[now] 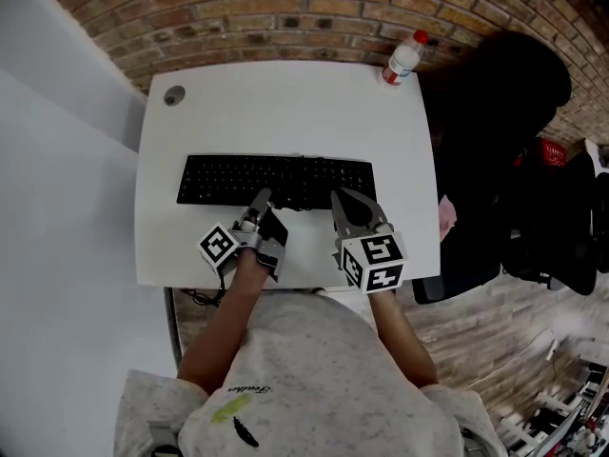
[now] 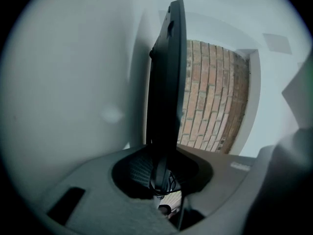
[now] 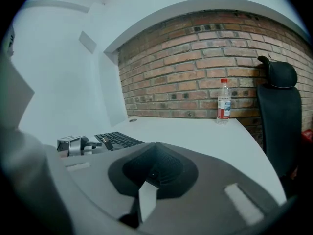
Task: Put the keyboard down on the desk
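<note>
Left gripper view: the left gripper point(image 2: 159, 173) has its jaws clamped on the near edge of the keyboard point(image 2: 168, 82). The board is seen edge-on here, running away from the pads, so this gripper is rolled onto its side, with one jaw above the board and one below. The pale desk point(image 2: 73, 82) lies close along the board's underside. Whether the two touch along the whole length cannot be made out in this view.

In the right gripper view, the right gripper point(image 3: 154, 168) has its jaws together with nothing between them. It is poised at the keyboard's right end and tipped a little downward. Only the left part of the keys point(image 3: 117, 140) shows past its body.

In the head view, the keyboard point(image 1: 276, 179) lies square across the middle of the desk point(image 1: 285, 103). Both grippers are at its near edge, the left gripper point(image 1: 259, 203) towards the middle and the right gripper point(image 1: 354, 208) near the right end. A water bottle point(image 1: 403, 60) stands at the far right corner, well apart from the board, with the brick wall point(image 1: 285, 8) behind it.

The set-down looks to be in its last stage, with the board at or almost at the surface. The next move is probably to settle the near edge fully, part the left jaws and draw that gripper straight back towards the person. It should come away level, so that the lower jaw does not drag or lift the edge.
</note>
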Motion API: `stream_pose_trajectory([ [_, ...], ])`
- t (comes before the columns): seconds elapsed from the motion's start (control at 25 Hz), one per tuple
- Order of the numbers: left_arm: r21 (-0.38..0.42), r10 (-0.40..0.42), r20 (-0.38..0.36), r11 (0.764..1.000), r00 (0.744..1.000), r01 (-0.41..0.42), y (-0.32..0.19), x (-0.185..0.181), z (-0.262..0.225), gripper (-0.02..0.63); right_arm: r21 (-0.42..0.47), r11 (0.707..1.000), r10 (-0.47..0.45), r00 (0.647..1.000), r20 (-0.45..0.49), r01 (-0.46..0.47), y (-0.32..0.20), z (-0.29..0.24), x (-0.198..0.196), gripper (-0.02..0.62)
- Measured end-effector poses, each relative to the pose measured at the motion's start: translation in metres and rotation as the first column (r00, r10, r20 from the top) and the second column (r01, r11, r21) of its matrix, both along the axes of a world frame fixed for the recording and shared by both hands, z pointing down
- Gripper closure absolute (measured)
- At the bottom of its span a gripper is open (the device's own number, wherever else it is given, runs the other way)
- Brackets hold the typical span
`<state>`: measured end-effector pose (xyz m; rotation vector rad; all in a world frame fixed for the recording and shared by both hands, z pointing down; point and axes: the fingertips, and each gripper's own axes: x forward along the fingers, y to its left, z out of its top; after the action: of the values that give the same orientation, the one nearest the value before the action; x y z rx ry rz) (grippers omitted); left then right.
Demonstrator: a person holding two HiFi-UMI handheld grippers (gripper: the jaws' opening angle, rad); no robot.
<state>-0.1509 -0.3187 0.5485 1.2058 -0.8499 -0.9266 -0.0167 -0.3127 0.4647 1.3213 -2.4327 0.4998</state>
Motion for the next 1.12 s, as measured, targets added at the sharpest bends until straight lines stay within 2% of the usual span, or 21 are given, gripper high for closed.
stream_pose_trajectory([
  [0.48,-0.005,0.019,-0.003,1.0,1.0,-0.019,0.0,0.003,-0.003,0.514,-0.023,1.0,0.0,1.0,-0.009,0.0,0.008,0.009,-0.005,0.583],
  [0.8,-0.024,0.037,0.019,0.999,0.999,-0.036,0.003,0.001,0.002,0.407,-0.025,1.0,0.005,1.0,-0.014,-0.005,0.017,0.011,-0.005,0.583],
  [1.0,-0.051,0.035,0.022,0.998,0.999,-0.034,0.008,0.0,0.007,0.384,-0.023,1.0,0.01,1.0,-0.016,-0.011,0.024,0.009,-0.001,0.583],
  [1.12,-0.061,0.036,0.034,0.998,0.999,-0.034,0.009,-0.002,0.009,0.343,-0.028,1.0,0.008,1.0,-0.017,-0.009,0.029,0.01,0.0,0.583],
])
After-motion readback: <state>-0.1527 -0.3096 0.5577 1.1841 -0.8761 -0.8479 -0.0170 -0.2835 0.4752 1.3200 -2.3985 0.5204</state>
